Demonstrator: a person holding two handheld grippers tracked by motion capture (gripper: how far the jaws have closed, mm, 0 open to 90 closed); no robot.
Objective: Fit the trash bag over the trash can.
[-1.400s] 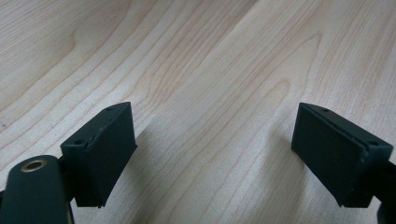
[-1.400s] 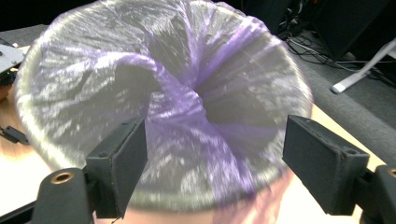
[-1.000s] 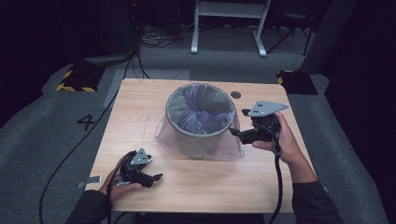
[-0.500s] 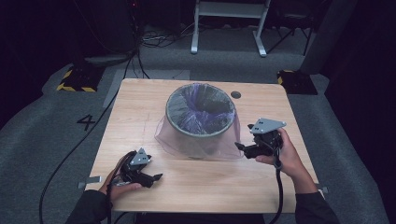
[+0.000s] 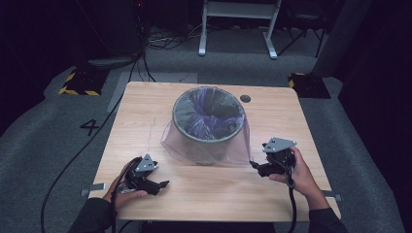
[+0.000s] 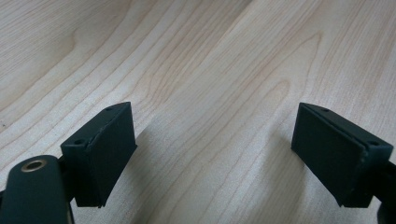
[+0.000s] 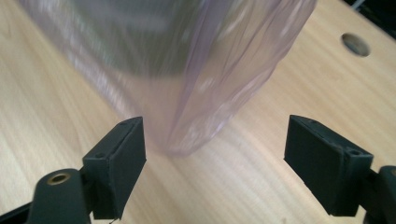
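Observation:
A grey round bin (image 5: 208,127) stands in the middle of the wooden table (image 5: 145,111), lined with a thin purple plastic bag (image 5: 233,148) whose skirt hangs down over its outside to the tabletop. My right gripper (image 5: 252,165) is low at the bin's right front, open, with its jaws pointing at the bag's lower edge. In the right gripper view the bag's hem (image 7: 196,116) hangs just ahead of the wide-apart jaws of that right gripper (image 7: 215,163), apart from them. My left gripper (image 5: 163,184) rests near the table's front left, open; in the left gripper view my left gripper (image 6: 215,158) has bare wood between its jaws.
A round cable hole (image 5: 245,98) is in the table's far right part. Cables trail from both grippers over the front edge. Grey carpet with a number marking (image 5: 90,127) surrounds the table; a white stand (image 5: 238,19) is behind it.
My right gripper has come down from beside the bin's rim to near the tabletop, towards the front. The left gripper has stayed where it was.

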